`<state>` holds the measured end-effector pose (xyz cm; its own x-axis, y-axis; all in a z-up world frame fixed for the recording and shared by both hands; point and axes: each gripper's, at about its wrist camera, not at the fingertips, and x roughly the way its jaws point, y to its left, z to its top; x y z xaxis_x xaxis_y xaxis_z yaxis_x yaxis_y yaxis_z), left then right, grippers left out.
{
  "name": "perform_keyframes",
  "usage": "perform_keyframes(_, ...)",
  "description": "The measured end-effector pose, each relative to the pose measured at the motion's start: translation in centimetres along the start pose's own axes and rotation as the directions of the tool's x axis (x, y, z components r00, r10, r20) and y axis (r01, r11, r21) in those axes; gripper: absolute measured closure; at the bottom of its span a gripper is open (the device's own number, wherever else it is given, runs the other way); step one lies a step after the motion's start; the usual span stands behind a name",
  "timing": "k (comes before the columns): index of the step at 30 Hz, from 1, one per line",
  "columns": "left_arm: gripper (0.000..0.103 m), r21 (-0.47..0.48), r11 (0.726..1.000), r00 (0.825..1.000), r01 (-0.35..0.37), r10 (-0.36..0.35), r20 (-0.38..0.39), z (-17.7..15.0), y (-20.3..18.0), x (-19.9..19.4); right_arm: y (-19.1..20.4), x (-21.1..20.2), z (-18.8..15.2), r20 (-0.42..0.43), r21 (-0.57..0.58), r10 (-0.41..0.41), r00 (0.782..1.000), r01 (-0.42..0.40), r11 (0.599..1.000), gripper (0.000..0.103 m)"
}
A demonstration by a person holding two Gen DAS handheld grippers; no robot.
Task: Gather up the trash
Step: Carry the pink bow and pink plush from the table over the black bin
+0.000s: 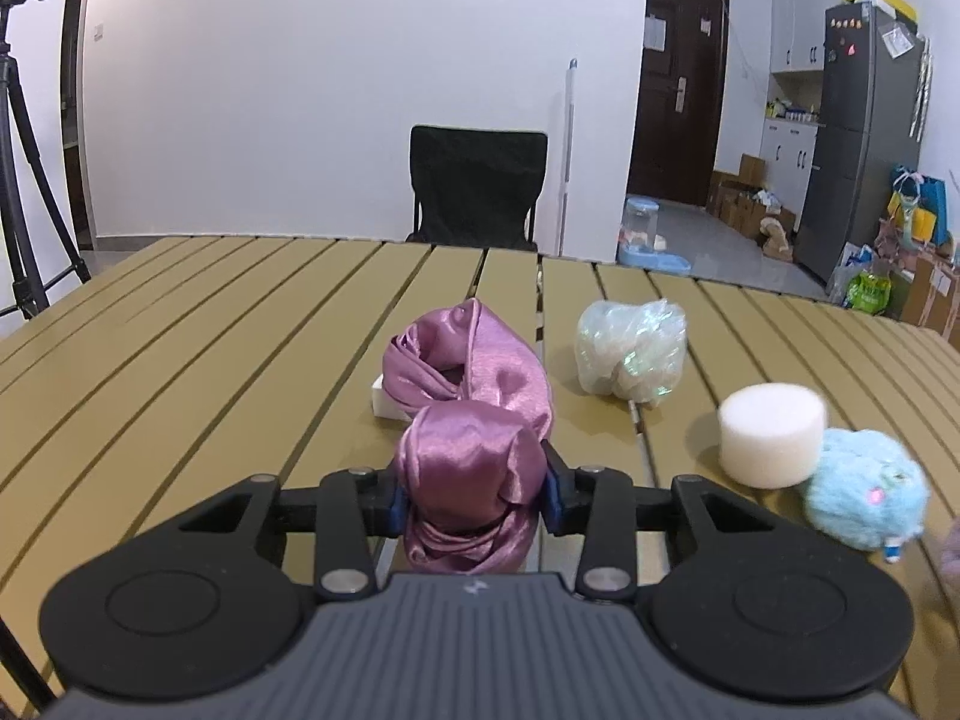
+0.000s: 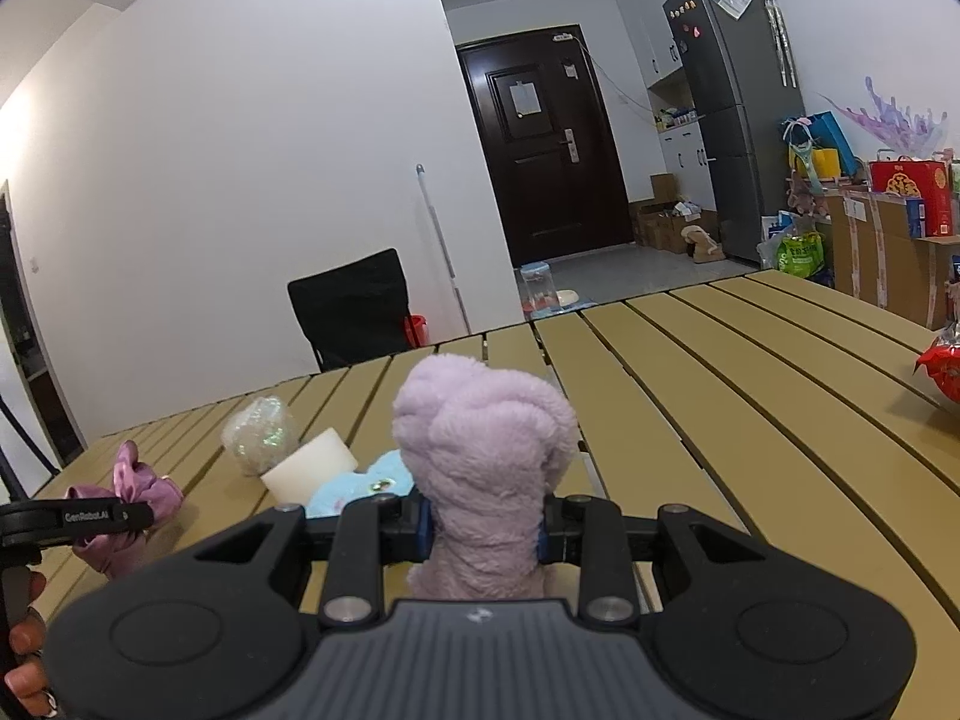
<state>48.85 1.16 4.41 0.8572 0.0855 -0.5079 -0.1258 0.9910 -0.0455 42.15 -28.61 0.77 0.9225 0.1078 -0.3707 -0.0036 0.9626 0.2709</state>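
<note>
My left gripper (image 1: pixel 472 495) is shut on the near end of a shiny purple satin cloth (image 1: pixel 474 396), which trails forward over the slatted tan table (image 1: pixel 210 360) and partly covers a small white block (image 1: pixel 384 403). The same satin cloth (image 2: pixel 141 495) shows at the left of the right wrist view, pinched by the left gripper (image 2: pixel 129 519). My right gripper (image 2: pixel 483 531) is shut on a fluffy lilac plush cloth (image 2: pixel 480 450) held upright above the table (image 2: pixel 750 396).
A crumpled clear plastic bag (image 1: pixel 630 351) (image 2: pixel 259 435), a white foam cylinder (image 1: pixel 771 435) (image 2: pixel 309 471) and a light blue plush toy (image 1: pixel 864 495) (image 2: pixel 360 489) lie to the right of the satin. A red wrapper (image 2: pixel 942 369) sits at the far right edge. A black chair (image 1: pixel 477 186) stands behind the table.
</note>
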Motion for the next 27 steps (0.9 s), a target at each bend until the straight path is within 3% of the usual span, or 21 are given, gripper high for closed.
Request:
perform_keyframes(12, 0.064, -0.003, 0.999, 0.996, 0.049, -0.049, 0.077, -0.9, -0.6, -9.2, 0.4, -5.3, -0.8, 0.036, -0.018, 0.045, 0.998, -0.044, 0.999, 0.075)
perform_keyframes(27, 0.063, -0.012, 0.996, 0.995, 0.088, -0.087, 0.055, -6.1, -0.3, -16.1, 1.0, -11.8, -4.3, 0.041, -0.073, 0.059, 0.997, -0.056, 0.996, 0.075)
